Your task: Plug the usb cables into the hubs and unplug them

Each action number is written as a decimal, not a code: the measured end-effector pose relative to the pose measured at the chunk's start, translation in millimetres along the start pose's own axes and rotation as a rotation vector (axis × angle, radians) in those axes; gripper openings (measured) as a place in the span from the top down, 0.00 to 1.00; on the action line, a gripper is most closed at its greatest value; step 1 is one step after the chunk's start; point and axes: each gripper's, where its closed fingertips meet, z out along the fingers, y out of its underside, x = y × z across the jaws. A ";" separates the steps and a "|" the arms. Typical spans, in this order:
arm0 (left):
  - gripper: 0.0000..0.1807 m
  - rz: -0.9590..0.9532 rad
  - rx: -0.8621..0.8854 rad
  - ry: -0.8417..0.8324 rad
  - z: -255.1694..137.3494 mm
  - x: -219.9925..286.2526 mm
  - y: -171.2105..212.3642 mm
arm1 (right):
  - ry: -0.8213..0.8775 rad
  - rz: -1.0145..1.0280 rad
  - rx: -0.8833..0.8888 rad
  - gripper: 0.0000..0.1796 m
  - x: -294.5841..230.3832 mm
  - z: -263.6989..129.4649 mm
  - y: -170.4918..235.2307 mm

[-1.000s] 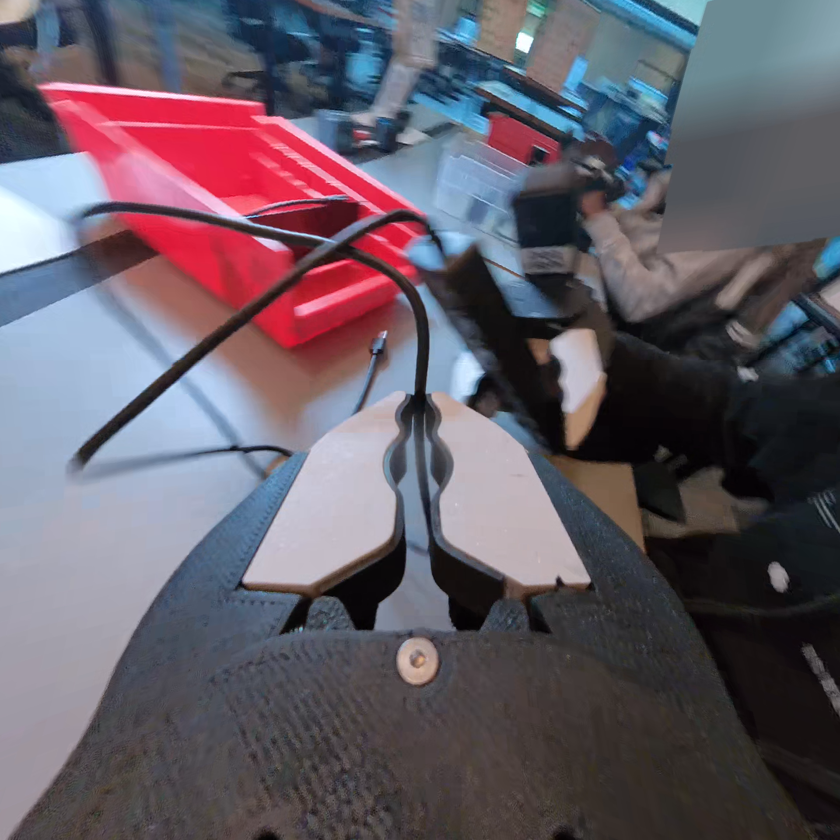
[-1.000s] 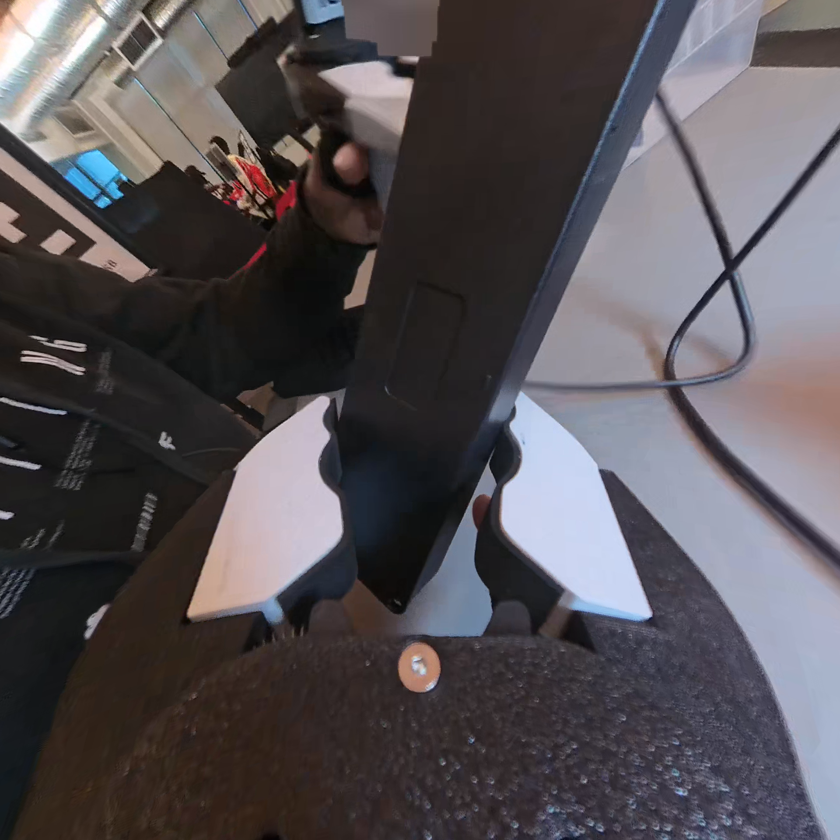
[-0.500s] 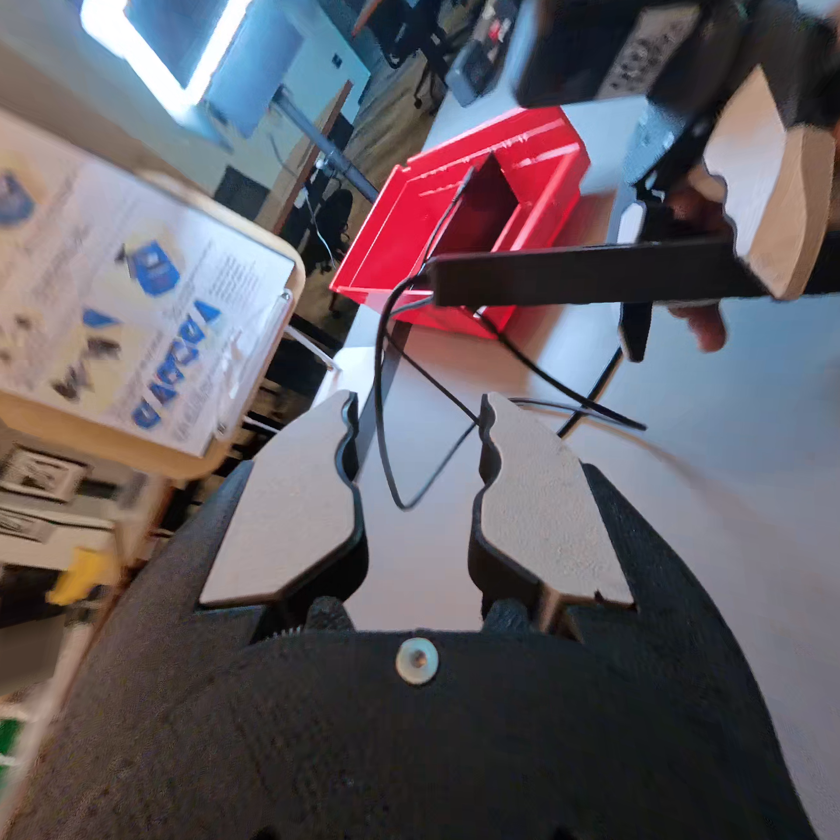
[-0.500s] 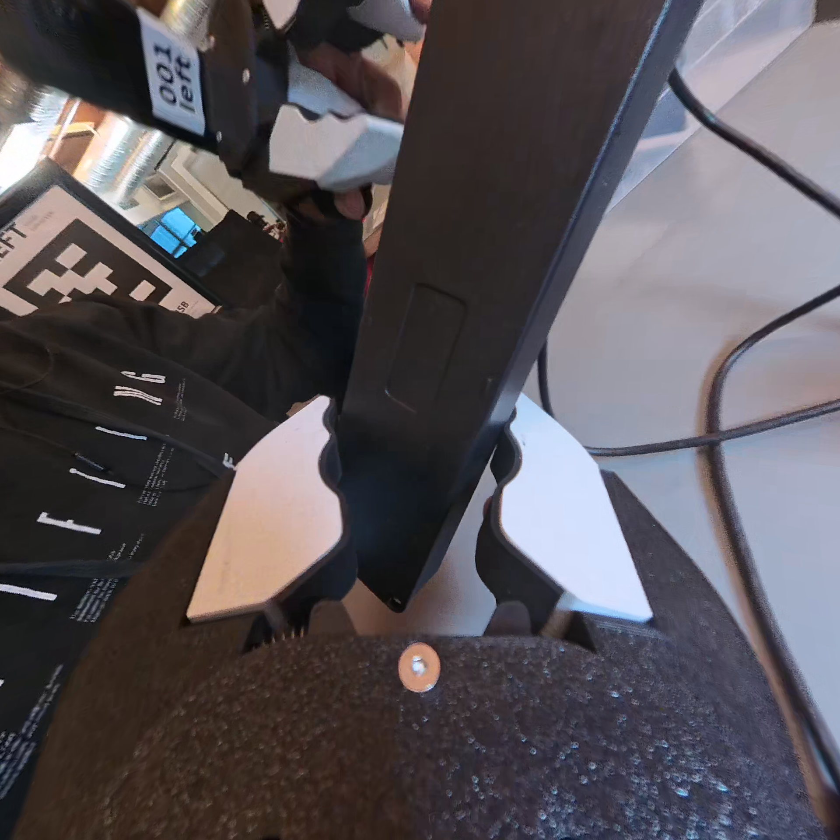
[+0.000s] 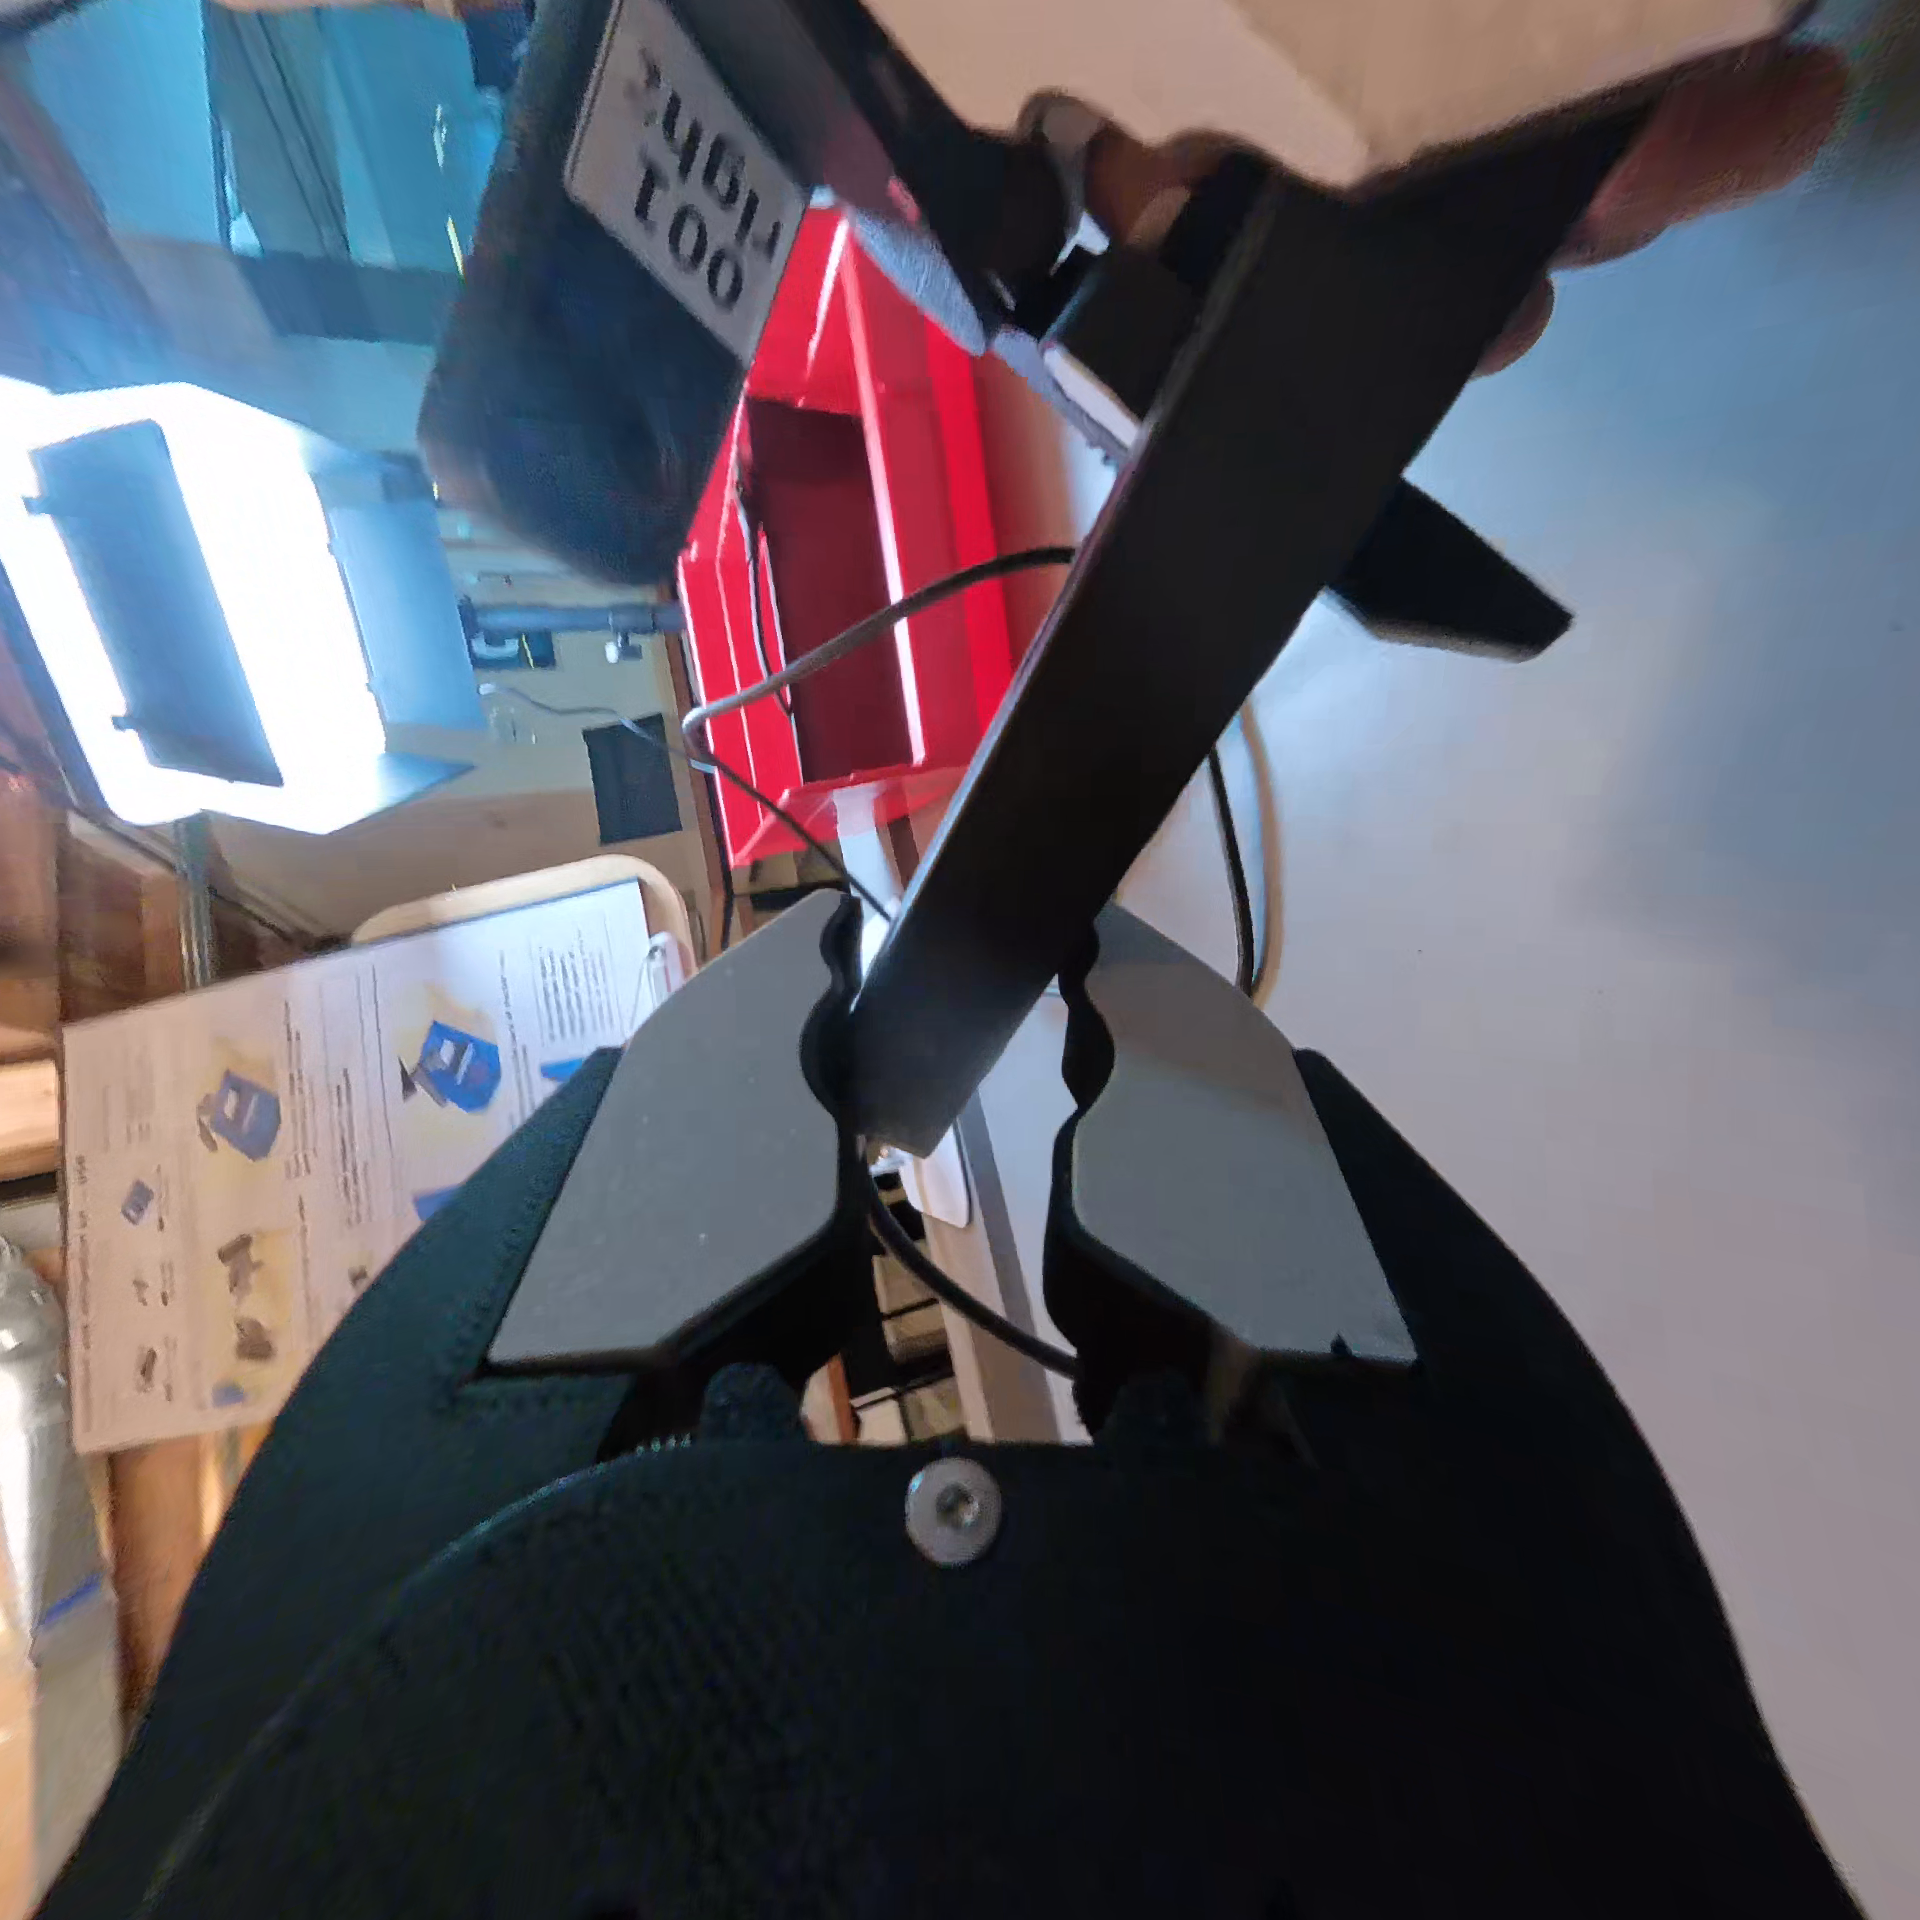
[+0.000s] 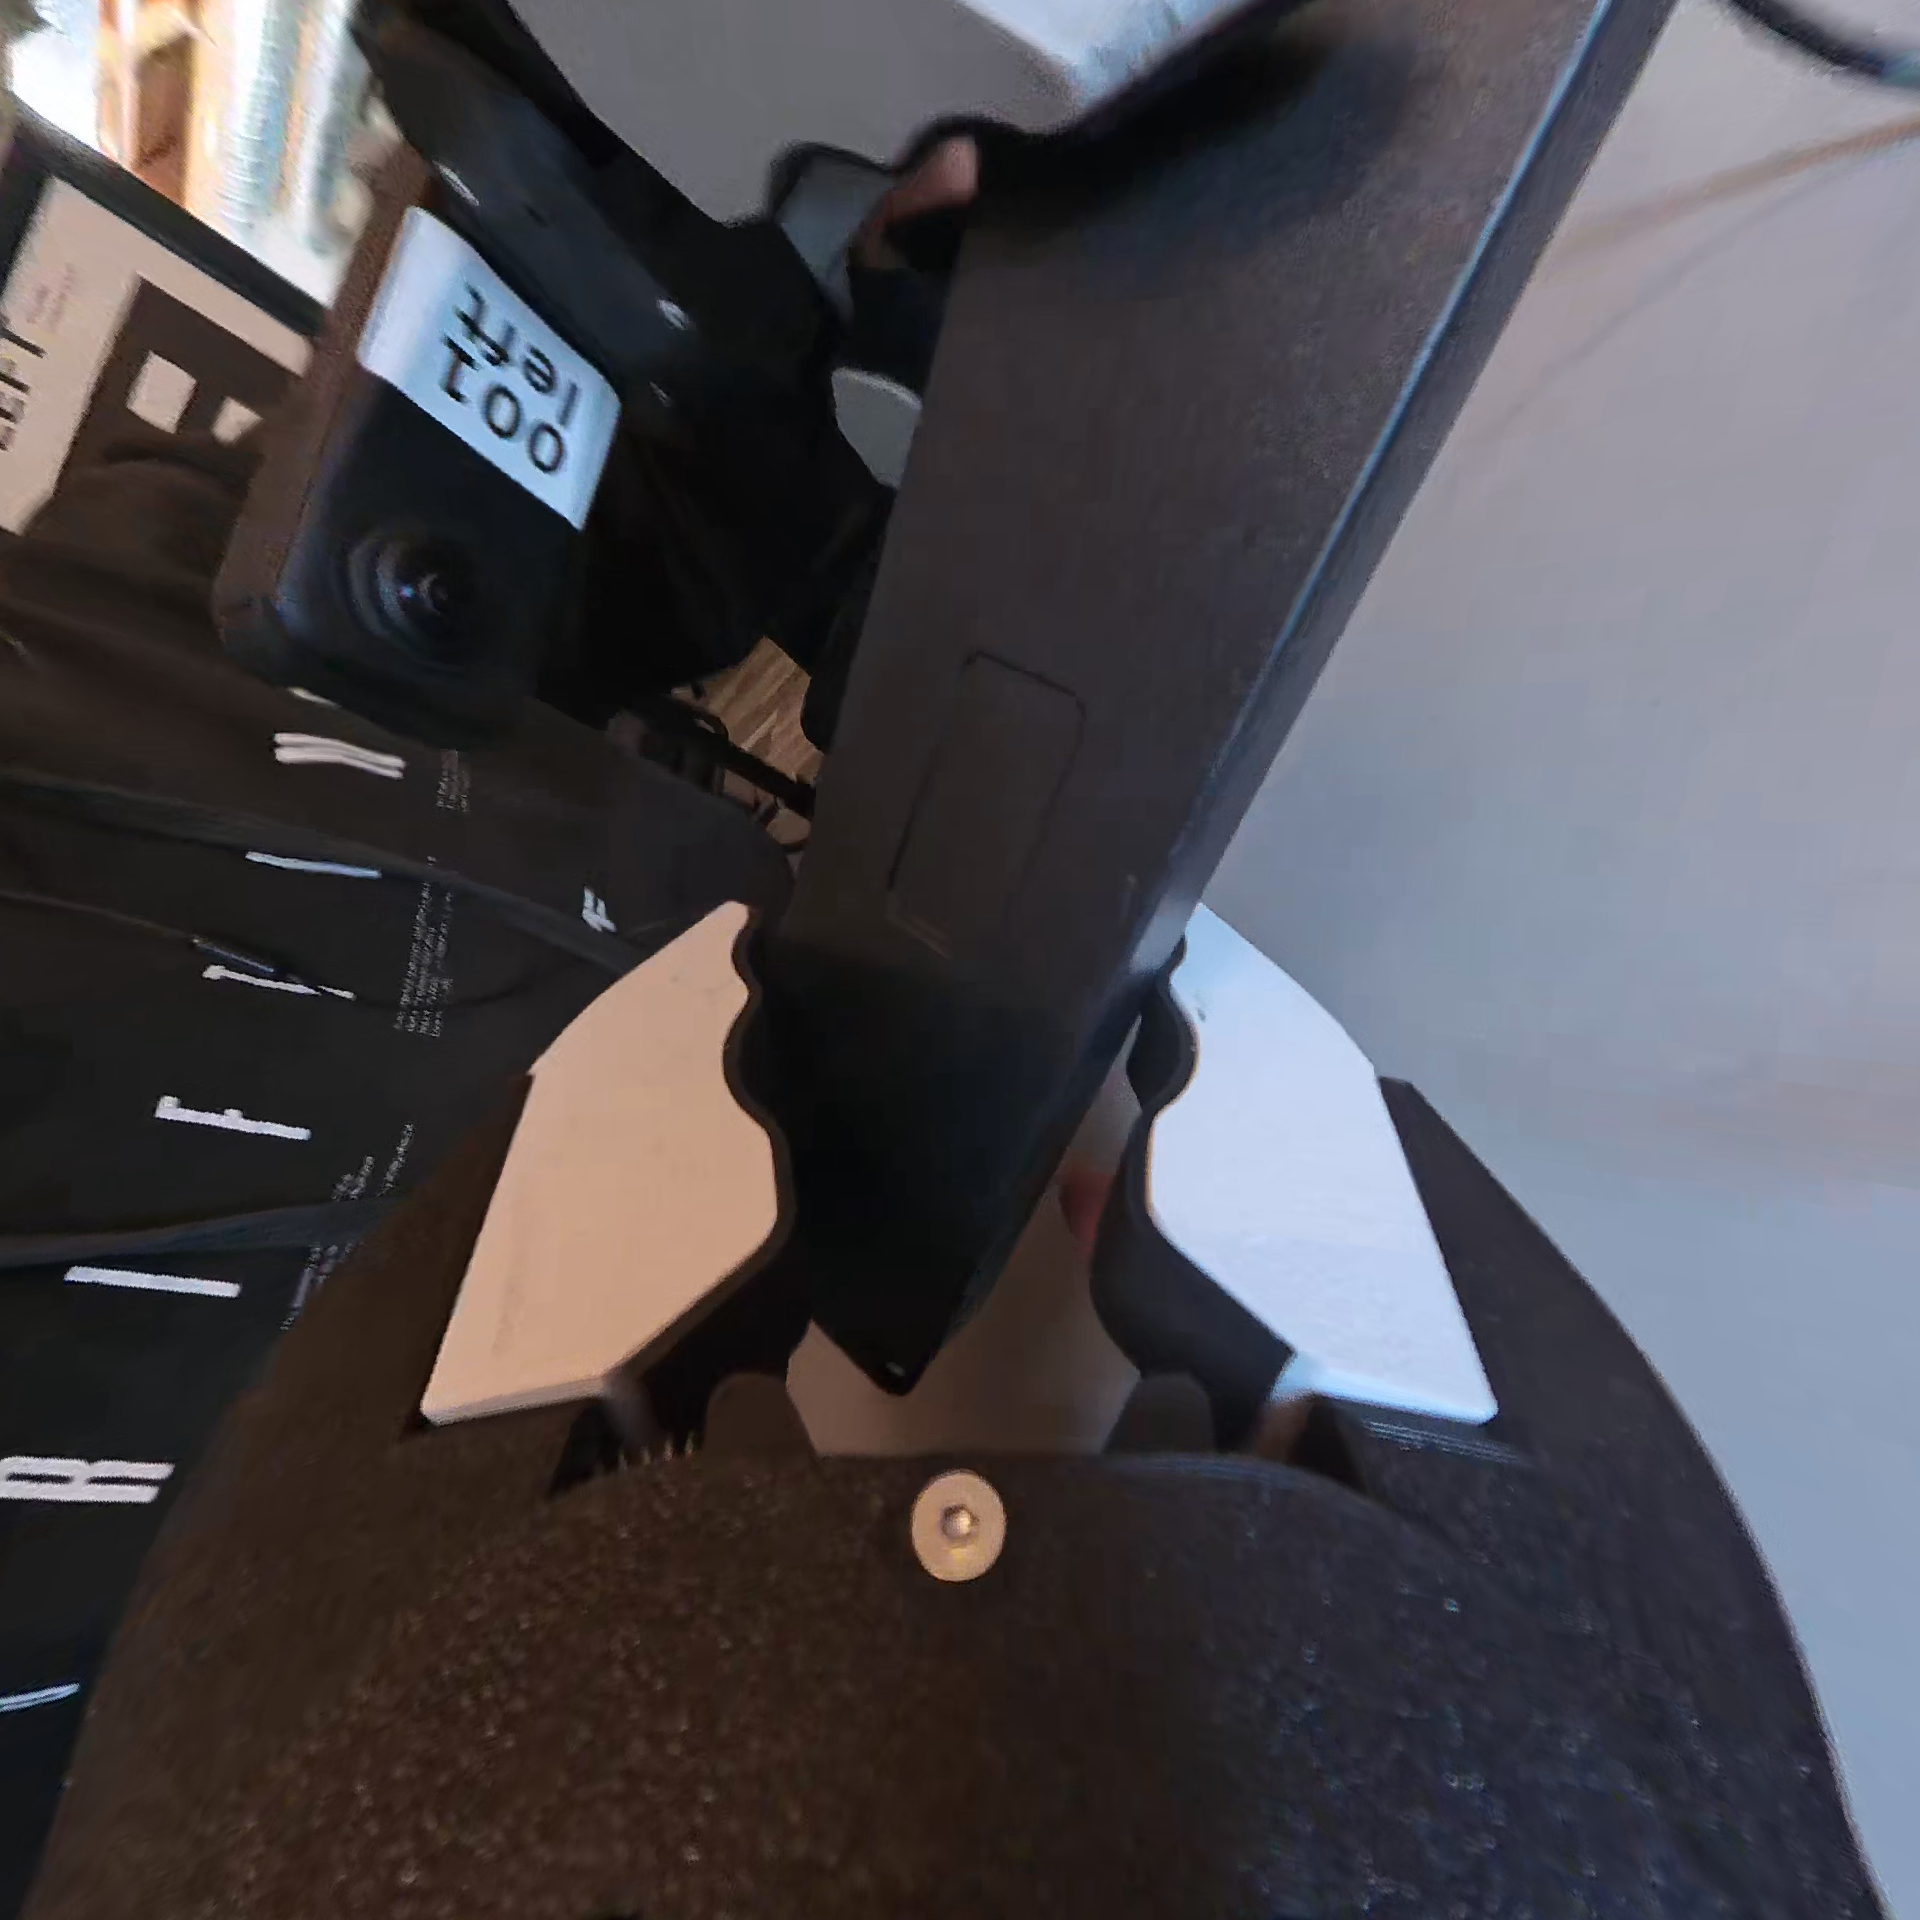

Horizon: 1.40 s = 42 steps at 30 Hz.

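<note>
A bright window (image 5: 177, 613) is glowing beyond the grey table (image 5: 1610, 1039), lighting a wooden board (image 5: 520, 904) carrying a printed sheet (image 5: 312, 1143).

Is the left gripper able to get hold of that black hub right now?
Probably yes. The hub's free end already sits between the left gripper's open fingers, touching one; nothing blocks it. The right gripper holds the other end.

Matt black metal hub (image 6: 1091, 582), glossy red plastic bin (image 5: 862, 582), grainy black plastic left gripper (image 5: 951, 1023) body
</note>
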 end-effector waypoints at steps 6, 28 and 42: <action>0.81 -0.515 0.045 0.004 -11.9 -12.9 32.3 | -0.058 -0.214 0.362 0.60 -35.8 -58.0 -59.0; 0.83 -1.351 0.955 1.630 -85.7 49.7 -118.1 | -0.108 -0.807 0.112 0.62 -77.0 8.0 -22.8; 0.76 -1.385 0.221 0.227 -81.5 -52.4 125.5 | 0.464 -0.788 0.378 0.64 -31.3 -89.9 -78.5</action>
